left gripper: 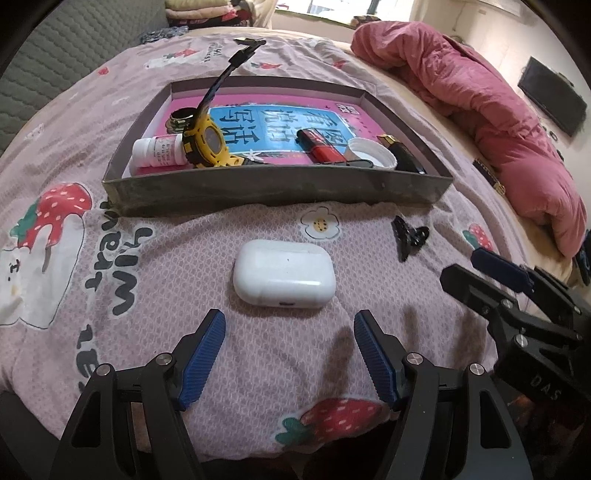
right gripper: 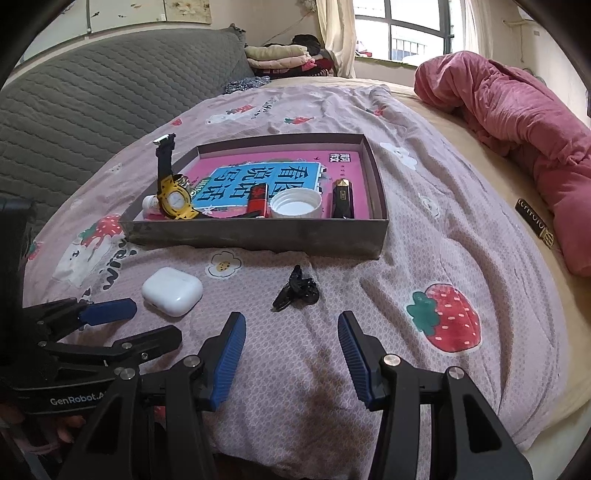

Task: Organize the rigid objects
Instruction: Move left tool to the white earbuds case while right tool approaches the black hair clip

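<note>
Pink-lilac bedsheet [left gripper: 280, 369] w/ strawberry, flower & bear prints plus black lettering, spread over the bed and wrinkled toward the far end. Rose-pink quilt [left gripper: 498, 122] bunched in a long heap along the right edge, on a bare beige mattress strip [right gripper: 443, 122]. Small dark label w/ gold lettering [right gripper: 535, 221] lies on that strip just beside the quilt. Grey quilted headboard [right gripper: 92, 107] on the left. Folded clothes stack [right gripper: 280, 57] beyond the bed's far end, near a cream curtain [right gripper: 334, 33] & a window [right gripper: 413, 29]. Dark wall-mounted TV [left gripper: 552, 96] at far right.
</note>
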Demonstrator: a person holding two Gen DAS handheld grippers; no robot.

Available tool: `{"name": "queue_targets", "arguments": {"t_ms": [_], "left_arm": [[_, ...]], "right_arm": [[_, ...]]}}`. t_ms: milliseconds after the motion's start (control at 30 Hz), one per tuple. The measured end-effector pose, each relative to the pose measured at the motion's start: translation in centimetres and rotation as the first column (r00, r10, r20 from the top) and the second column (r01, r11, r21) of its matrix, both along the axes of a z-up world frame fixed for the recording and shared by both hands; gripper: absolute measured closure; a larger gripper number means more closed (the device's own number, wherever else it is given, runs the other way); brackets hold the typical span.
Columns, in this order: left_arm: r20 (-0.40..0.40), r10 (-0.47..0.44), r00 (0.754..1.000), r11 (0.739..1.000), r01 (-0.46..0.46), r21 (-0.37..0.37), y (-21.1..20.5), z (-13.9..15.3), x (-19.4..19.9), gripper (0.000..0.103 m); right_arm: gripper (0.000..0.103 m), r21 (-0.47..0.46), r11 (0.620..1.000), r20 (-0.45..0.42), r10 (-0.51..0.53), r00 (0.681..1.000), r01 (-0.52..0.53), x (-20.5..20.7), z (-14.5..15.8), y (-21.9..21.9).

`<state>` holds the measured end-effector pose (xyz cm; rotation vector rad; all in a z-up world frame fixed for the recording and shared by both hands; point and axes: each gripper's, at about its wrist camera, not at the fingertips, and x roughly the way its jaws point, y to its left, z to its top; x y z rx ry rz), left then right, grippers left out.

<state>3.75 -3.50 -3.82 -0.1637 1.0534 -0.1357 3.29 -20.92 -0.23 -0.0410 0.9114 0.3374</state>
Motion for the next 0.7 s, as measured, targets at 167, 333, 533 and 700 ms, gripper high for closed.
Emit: {"name": "queue_targets", "arguments": {"t_ms": [167,333,533,700], "left_arm": [[-0.006,0.029,1.000,0.999,-0.029,-0.017,0.4,-0.5,1.1,0.029],[-0.004,0.043,0.999,0.999,-0.043,-0.027,0.6,-0.8,1.9,0.030],[0.008,0.041,0.999,0.999,-0.041,-0.026,0.8,-0.9,2.2,0.029],[0.017,0.032,0.999,0.999,-0.031,-0.016,0.9,-1.0,2.4,0.029]], "right_arm": [[0.051,-0.001,1.000,-0.010,-0.006,1.000,0.006,0.4,-0.5,0.0],[0.051,-0.008,1.000,-0.014,-0.008,1.000,0.008,0.7,-1.0,0.3],[0.051,-0.020,1.000,-0.013,0.010,1.000,-0.011,0.9,-1.5,1.2],[0.051,-0.028,1.000,-0.014,0.014,1.000,-0.014,1.0,-1.8,1.6]]}}
